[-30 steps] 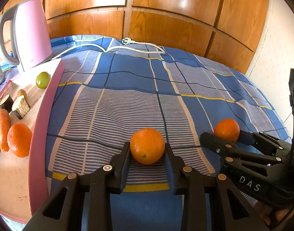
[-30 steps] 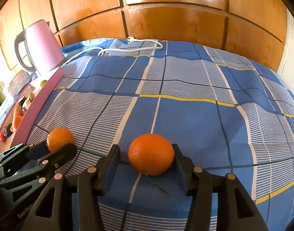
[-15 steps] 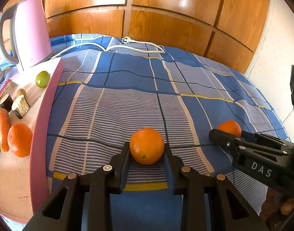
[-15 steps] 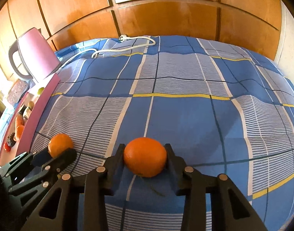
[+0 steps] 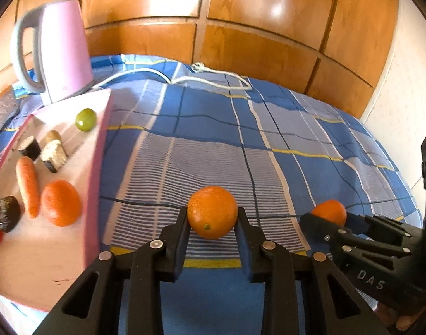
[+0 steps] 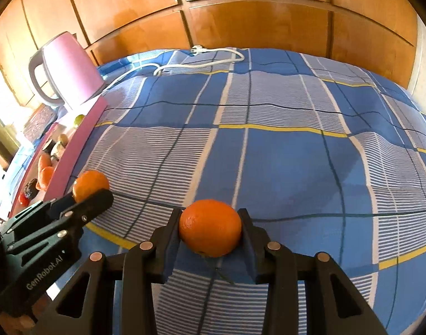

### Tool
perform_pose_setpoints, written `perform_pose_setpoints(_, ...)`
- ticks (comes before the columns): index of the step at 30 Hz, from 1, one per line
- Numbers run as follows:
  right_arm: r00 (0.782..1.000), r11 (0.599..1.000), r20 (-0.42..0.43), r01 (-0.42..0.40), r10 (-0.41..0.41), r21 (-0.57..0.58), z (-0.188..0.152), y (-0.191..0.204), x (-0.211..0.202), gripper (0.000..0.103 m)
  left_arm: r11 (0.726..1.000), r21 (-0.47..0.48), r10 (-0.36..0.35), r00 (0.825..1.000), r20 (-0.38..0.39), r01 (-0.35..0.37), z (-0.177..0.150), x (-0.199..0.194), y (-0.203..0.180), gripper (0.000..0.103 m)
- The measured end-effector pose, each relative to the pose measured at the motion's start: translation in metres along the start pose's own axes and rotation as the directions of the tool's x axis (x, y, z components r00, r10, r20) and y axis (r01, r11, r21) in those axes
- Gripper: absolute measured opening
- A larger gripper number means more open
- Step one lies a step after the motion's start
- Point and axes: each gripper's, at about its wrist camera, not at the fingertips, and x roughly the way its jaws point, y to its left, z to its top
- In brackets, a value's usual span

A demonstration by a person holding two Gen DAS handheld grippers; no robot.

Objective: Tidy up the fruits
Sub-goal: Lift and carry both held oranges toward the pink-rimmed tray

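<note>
orange fruit, three counted, left tool pinching one, right tool pinching another, third on pink tray

Left wrist view: low and close over the blue checked bedspread, facing the wooden headboard. Right wrist view: alongside, same heading. Shared: bedspread, pink kettle, pink tray, each other's gripper.

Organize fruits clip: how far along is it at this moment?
Done: one orange and a green fruit lie on the pink tray. In hand: left gripper and right gripper each clamp an orange above the blue bedspread. Left: placing both on the tray.
</note>
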Motion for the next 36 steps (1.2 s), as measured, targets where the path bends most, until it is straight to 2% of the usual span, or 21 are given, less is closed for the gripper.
perform_pose_setpoints(11,0.998,0.996,0.017,-0.052,0.054,-0.067,0.008,0.03,-0.006,0.04,0.998,-0.055,0.034,0.998,0.053,-0.031,0.008,-0.028,0.023,0.031)
perform_pose_setpoints(20,0.993,0.985,0.012,-0.116,0.119,-0.131,0.02,0.063,-0.009,0.039,0.986,-0.146,0.093,0.992,0.08,-0.08,0.013,-0.048,0.06,0.031)
perform_pose_setpoints(36,0.971,0.933,-0.038,-0.236,0.235,-0.271,0.031,0.133,-0.003,0.039,0.934,-0.298,0.234,0.967,0.1,-0.196,0.007,-0.083,0.136,0.031)
